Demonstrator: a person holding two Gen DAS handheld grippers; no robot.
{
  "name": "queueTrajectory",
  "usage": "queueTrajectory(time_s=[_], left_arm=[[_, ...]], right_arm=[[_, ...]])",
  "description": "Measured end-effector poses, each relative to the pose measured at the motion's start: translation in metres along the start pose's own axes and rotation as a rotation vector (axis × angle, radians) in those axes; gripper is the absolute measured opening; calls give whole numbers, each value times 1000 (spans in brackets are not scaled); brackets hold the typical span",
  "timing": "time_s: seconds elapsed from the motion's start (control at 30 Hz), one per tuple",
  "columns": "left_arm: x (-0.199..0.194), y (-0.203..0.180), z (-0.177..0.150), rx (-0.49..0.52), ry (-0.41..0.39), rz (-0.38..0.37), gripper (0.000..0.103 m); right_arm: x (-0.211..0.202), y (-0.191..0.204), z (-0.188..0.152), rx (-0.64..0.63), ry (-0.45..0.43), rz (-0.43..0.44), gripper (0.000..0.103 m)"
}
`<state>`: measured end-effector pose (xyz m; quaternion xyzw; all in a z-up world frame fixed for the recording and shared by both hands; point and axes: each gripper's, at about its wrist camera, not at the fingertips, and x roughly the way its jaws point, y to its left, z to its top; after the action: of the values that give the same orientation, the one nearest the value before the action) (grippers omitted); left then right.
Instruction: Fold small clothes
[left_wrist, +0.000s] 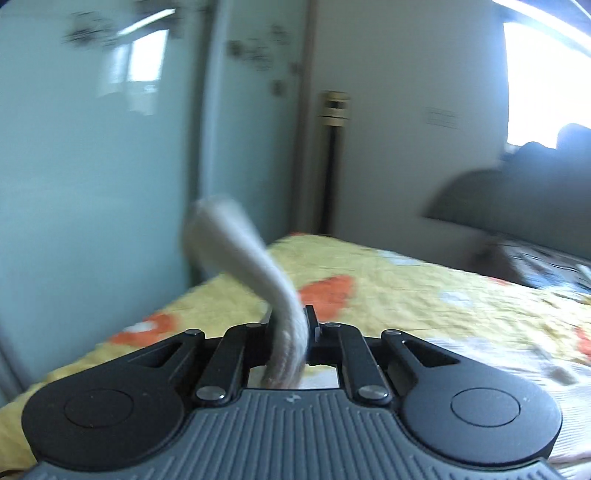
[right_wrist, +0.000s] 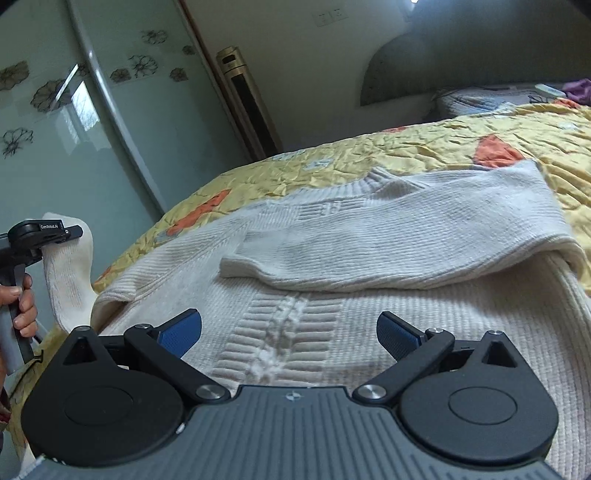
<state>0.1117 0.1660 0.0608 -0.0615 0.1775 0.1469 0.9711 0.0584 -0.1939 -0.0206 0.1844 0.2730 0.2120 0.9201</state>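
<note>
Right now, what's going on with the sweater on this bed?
A person is folding a white knit sweater spread on a yellow bedspread. One sleeve already lies folded across the chest. The left hand-held gripper is shut on the other sleeve and holds it up off the bed. The right hand-held gripper is open above the sweater's body, gripping nothing.

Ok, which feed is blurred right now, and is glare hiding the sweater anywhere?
Left wrist view: smeared throughout; the window blows out white, and the sleeve in the left gripper is streaked. Right wrist view: sharp, evenly lit; the sweater shows its ribbing, with fisheye bending the wardrobe door.
</note>
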Motion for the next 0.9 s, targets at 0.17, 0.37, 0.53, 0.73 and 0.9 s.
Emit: queueTrajectory(time_s=[0.17, 0.37, 0.53, 0.73, 0.9], left_arm=[[1, -83, -8, 109, 55, -228, 10], [-2, -150, -60, 313, 270, -494, 22], [-35, -148, -93, 416, 212, -497, 82], [-72, -123, -87, 420, 134, -469, 86], [-73, -90, -87, 359, 172, -428, 86]], right_arm=[[-15, -32, 2, 132, -49, -35, 102], [-30, -53, 5, 184, -97, -95, 102], [-24, -64, 16, 229, -100, -8, 103], [32, -61, 38, 301, -26, 168, 100], [77, -62, 43, 364, 48, 194, 86]])
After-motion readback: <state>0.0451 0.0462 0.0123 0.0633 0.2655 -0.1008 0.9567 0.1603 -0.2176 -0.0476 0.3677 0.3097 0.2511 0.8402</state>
